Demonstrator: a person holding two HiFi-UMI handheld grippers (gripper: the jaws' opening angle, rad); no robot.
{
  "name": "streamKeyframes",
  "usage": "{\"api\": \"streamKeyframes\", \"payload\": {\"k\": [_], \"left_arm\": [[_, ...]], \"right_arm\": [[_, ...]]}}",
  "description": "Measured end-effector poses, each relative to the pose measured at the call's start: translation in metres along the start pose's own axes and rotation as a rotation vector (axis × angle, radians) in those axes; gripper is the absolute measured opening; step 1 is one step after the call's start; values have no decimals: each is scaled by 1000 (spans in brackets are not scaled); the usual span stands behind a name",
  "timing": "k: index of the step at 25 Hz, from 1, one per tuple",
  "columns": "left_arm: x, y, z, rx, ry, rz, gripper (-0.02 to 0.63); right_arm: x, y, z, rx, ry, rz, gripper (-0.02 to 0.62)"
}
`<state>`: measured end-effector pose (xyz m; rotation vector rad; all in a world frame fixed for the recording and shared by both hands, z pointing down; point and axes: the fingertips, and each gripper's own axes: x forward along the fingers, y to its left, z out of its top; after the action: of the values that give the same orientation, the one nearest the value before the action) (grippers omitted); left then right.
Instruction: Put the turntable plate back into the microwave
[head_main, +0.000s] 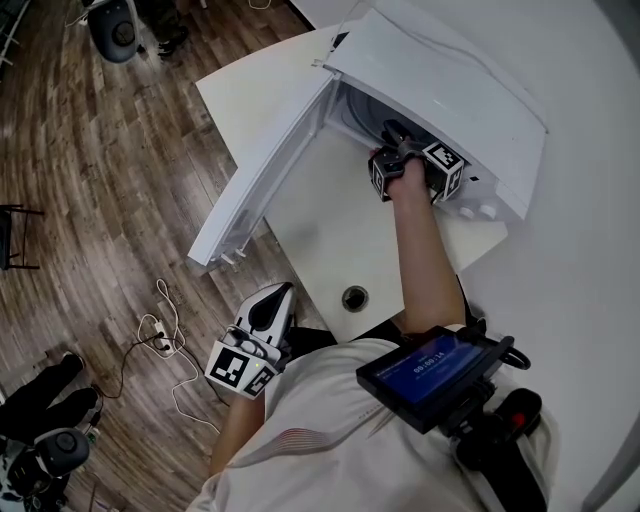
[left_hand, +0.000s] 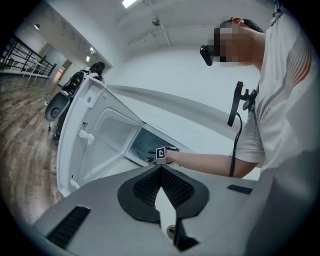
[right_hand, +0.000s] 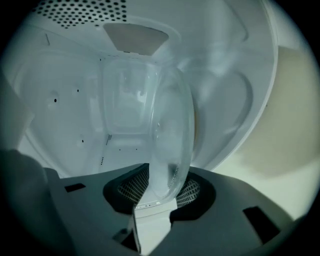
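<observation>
The white microwave (head_main: 440, 80) stands on a white table (head_main: 320, 230) with its door (head_main: 265, 170) swung wide open to the left. My right gripper (head_main: 395, 135) reaches into the cavity. In the right gripper view the clear glass turntable plate (right_hand: 170, 135) shows edge-on inside the cavity. Its near rim lies between the jaws of the right gripper (right_hand: 162, 192), which stand apart without pressing on it. My left gripper (head_main: 270, 300) hangs low beside the table's front edge, shut and empty. Seen from the left gripper (left_hand: 161, 170), it points toward the open door (left_hand: 100, 135).
A round cable hole (head_main: 354, 297) sits in the table near its front edge. Cables and a power strip (head_main: 160, 335) lie on the wooden floor to the left. An office chair (head_main: 118, 28) stands at the far left. A white wall curves along the right.
</observation>
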<state>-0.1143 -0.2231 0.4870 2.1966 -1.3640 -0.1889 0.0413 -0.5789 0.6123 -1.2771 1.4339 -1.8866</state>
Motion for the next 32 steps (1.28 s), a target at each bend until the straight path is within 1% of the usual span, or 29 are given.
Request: {"api": "streamKeyframes", "payload": {"k": [6, 10, 16, 18, 25, 32], "left_arm": [[-4, 5, -1, -15, -3, 11, 11], [-4, 6, 0, -24, -8, 14, 11], [-3, 7, -1, -32, -5, 14, 11], [-2, 6, 0, -31, -4, 12, 11], [0, 7, -3, -38, 3, 10, 11], [0, 4, -6, -40, 3, 0, 11]], "right_arm": [[3, -6, -23, 7, 137, -1, 118], [5, -7, -30, -23, 187, -7, 118], [6, -14, -47, 20, 273, 10, 169], [6, -19, -49, 25, 286, 10, 173], [10, -22, -51, -8, 317, 17, 173], [-1, -21, -73, -72, 420, 83, 207]]}}
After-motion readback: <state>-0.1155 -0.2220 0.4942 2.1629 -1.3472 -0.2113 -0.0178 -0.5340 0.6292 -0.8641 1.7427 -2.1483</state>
